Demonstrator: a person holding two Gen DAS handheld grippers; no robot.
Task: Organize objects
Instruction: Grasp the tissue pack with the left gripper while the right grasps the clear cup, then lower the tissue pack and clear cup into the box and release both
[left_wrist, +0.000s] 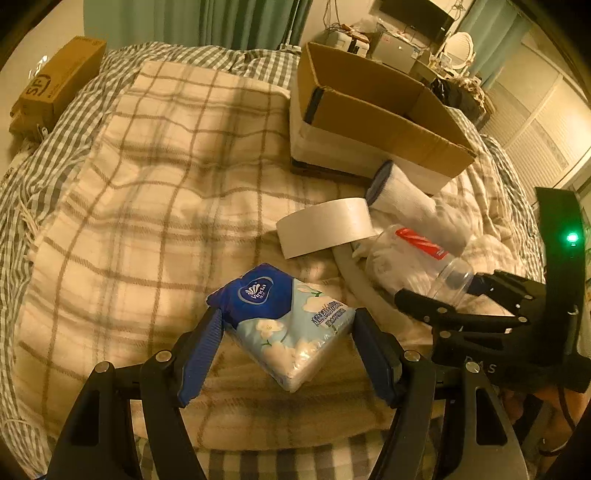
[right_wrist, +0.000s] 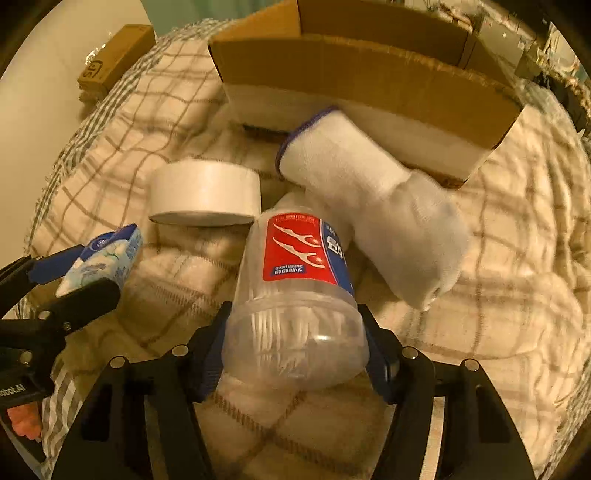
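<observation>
My left gripper (left_wrist: 286, 325) is shut on a blue tissue pack (left_wrist: 286, 321), its blue pads against both sides, just above the plaid blanket. It also shows in the right wrist view (right_wrist: 103, 258). My right gripper (right_wrist: 295, 328) is shut on a clear floss-pick jar (right_wrist: 295, 295) with a red and blue label, gripped near its base. The jar also shows in the left wrist view (left_wrist: 424, 258). A white tape roll (right_wrist: 205, 197) and a white sock (right_wrist: 373, 206) lie just beyond the jar. An open cardboard box (right_wrist: 369, 70) stands behind them.
A plaid blanket (left_wrist: 147, 184) covers the bed. A long brown carton (left_wrist: 55, 85) lies at the far left edge. A cluttered desk with a mirror (left_wrist: 458, 48) stands behind the box. The two grippers are close side by side.
</observation>
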